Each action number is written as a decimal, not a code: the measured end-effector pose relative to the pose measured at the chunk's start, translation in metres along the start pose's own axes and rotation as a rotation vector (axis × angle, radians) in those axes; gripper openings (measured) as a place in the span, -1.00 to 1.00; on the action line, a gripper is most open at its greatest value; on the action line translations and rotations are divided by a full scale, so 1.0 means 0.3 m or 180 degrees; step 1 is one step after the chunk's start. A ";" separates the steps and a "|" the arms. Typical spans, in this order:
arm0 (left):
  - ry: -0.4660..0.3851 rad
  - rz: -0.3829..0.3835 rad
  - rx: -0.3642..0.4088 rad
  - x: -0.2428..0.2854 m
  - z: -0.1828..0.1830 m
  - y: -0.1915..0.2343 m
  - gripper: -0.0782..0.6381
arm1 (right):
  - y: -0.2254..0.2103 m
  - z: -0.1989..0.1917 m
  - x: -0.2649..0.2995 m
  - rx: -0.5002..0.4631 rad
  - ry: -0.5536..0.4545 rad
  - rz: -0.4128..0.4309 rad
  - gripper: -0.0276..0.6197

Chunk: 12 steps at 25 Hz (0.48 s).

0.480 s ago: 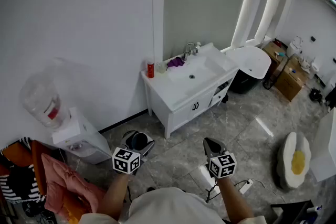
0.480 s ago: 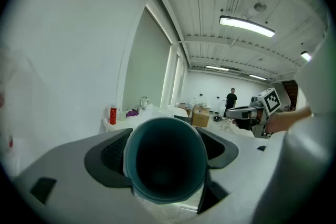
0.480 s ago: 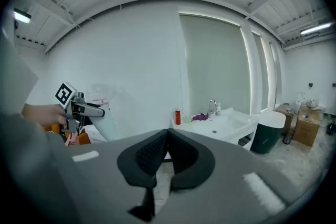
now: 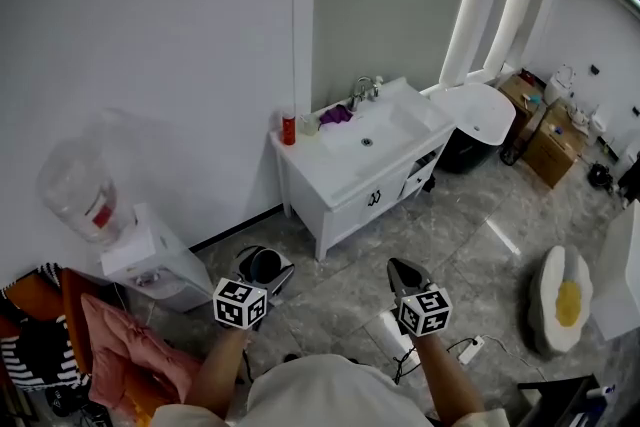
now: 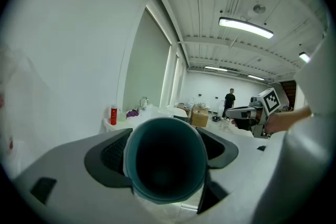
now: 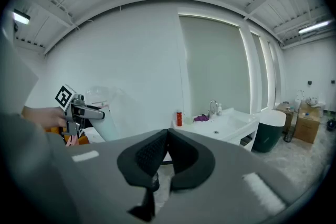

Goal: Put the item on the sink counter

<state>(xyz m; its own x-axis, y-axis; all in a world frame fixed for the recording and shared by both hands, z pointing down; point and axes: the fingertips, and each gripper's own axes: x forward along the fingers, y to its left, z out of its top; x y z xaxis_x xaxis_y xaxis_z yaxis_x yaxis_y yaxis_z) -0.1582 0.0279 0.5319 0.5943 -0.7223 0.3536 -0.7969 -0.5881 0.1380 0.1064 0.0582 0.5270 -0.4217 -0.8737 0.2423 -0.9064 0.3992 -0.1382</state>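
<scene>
**Jaws of the left gripper (image 5: 166,150) clamped on a teal cup (image 5: 164,165), sink table (image 4: 318,163) well ahead**

I am gripping the cup across its body with the left jaws, one dark pad pressing on each side, and its open mouth is facing back toward the left gripper view. The jaws of the right gripper (image 6: 167,136) are pressed together with nothing between them. I am carrying both grippers low in front of me, over the grey tiled floor (image 4: 470,215).

The cup is in the air, well apart from the sink table, which is standing against the wall across the floor. So I am judging that I am in the carry step: the item is picked up and the placing is not yet begun.

On the sink table I am seeing a red bottle (image 4: 288,130) at the left corner, a purple cloth (image 4: 336,115) beside the faucet (image 4: 362,93), and the basin (image 4: 367,137) in the middle. The front left part of the top is looking bare.

The next move is calling for a walk toward the sink table. Then I am expecting to turn the cup upright and lower it onto that bare part, clear of the bottle and off the basin's edge. Only with its base resting flat would I be letting the left jaws go. The right gripper is looking unneeded.
</scene>
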 end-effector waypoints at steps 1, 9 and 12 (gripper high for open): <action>-0.0004 -0.0006 0.0001 -0.005 0.002 0.004 0.28 | 0.004 -0.001 0.001 0.0021 -0.0003 -0.0011 -0.88; 0.0026 -0.0061 -0.0004 -0.051 -0.021 0.055 0.28 | 0.087 -0.037 0.035 0.0038 0.0063 -0.0034 -0.88; 0.0043 -0.0105 -0.0004 -0.071 -0.041 0.076 0.28 | 0.130 -0.060 0.047 0.0039 0.0103 -0.0051 -0.88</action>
<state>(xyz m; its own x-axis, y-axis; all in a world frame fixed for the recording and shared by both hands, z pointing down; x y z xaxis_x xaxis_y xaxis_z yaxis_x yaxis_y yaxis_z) -0.1905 0.0343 0.5388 0.6187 -0.6976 0.3614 -0.7771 -0.6111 0.1508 0.0646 0.0666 0.5424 -0.4078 -0.8705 0.2755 -0.9128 0.3815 -0.1457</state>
